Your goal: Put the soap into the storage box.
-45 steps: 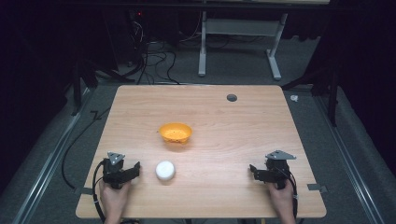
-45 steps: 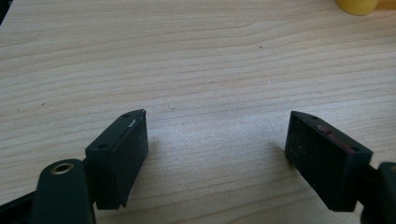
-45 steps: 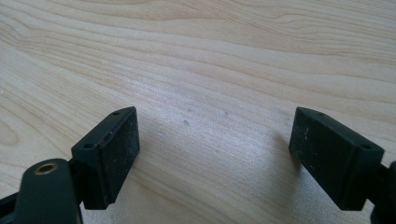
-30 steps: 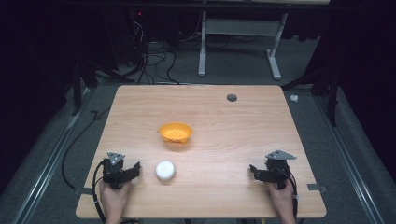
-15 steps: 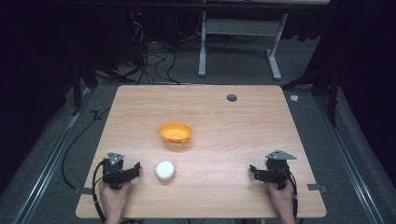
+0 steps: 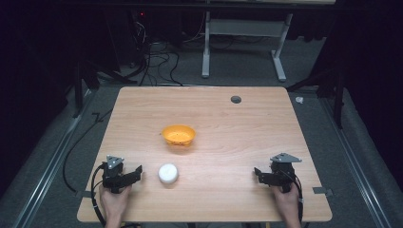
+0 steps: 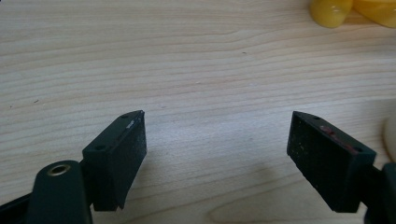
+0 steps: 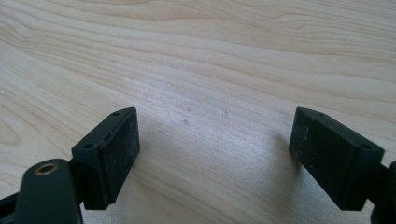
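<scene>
White, the small round lid (image 6: 167, 173) lies near the table's (image 6: 247, 123) front edge just beside the left gripper (image 6: 134, 173), handy for grasping, both grippers' jaws spread empty, right gripper (image 6: 258, 174) waiting well apart.

The table (image 6: 237, 137) is showing pale wood with wavy grain and 1 dark grey round spot (image 6: 235, 99). The bowl (image 6: 178, 135) is glowing orange-yellow, the ball (image 6: 167, 173) is looking white, and the 2 grippers (image 6: 138, 170) (image 6: 257, 172) are showing black with grey plates.
</scene>
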Demonstrator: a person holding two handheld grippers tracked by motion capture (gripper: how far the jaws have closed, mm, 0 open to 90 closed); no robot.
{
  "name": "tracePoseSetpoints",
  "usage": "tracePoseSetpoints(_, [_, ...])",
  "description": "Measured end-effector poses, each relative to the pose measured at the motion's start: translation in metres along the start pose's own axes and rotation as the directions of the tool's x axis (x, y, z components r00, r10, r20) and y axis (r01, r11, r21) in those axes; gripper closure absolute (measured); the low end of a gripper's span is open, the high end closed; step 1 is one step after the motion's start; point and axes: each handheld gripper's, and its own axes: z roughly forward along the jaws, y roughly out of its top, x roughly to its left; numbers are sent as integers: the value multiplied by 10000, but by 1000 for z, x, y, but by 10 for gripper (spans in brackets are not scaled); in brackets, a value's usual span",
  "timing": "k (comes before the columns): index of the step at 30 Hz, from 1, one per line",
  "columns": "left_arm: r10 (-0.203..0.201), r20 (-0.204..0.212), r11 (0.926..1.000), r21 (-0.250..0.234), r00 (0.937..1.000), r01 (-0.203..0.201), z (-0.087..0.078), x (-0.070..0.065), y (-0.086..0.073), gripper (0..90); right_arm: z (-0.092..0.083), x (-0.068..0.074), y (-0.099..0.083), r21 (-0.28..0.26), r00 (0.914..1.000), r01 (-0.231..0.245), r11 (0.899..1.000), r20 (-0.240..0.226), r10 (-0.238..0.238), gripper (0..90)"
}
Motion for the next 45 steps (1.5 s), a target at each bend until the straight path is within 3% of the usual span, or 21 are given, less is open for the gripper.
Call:
tracePoseSetpoints(3, [28,230,10000,-50,9997,-27,-4,-2,2,203,0,0,0,-3,10000,12,10000,-3,-12,170])
tracePoseSetpoints(7, [-57,860,9994,-347,9963,87,-14,-7,3,199,0,0,0,-4,10000,18,10000,-10,-18,170])
tracePoseSetpoints(11, [68,1108,9989,-462,9938,-17,-19,-10,4,198,0,0,0,2,10000,7,10000,-9,-7,170])
tracePoseSetpoints(14, [535,1370,9977,-490,9891,-471,-26,-17,6,176,0,0,0,-2,10000,17,10000,-13,-17,170])
tracePoseSetpoints(22, [950,1892,9942,-677,9773,-836,-32,-33,7,167,0,0,0,1,10000,17,10000,-11,-17,170])
tracePoseSetpoints(27, [1281,2010,9908,-690,9712,-1164,-32,-43,8,161,0,0,0,-6,10000,14,10000,-9,-14,170])
tracePoseSetpoints(34, [1760,2333,9841,-637,9563,-1656,-28,-61,10,157,0,0,0,-10,10000,36,10000,-7,-36,170])
tracePoseSetpoints(42, [2122,2420,9772,-500,9468,-2063,-21,-75,11,153,0,0,0,-9,10000,21,10000,-9,-21,171])
tracePoseSetpoints(45, [2379,2480,9709,-320,9391,-2375,-16,-83,12,151,0,0,0,-5,10000,33,10000,-7,-33,170])
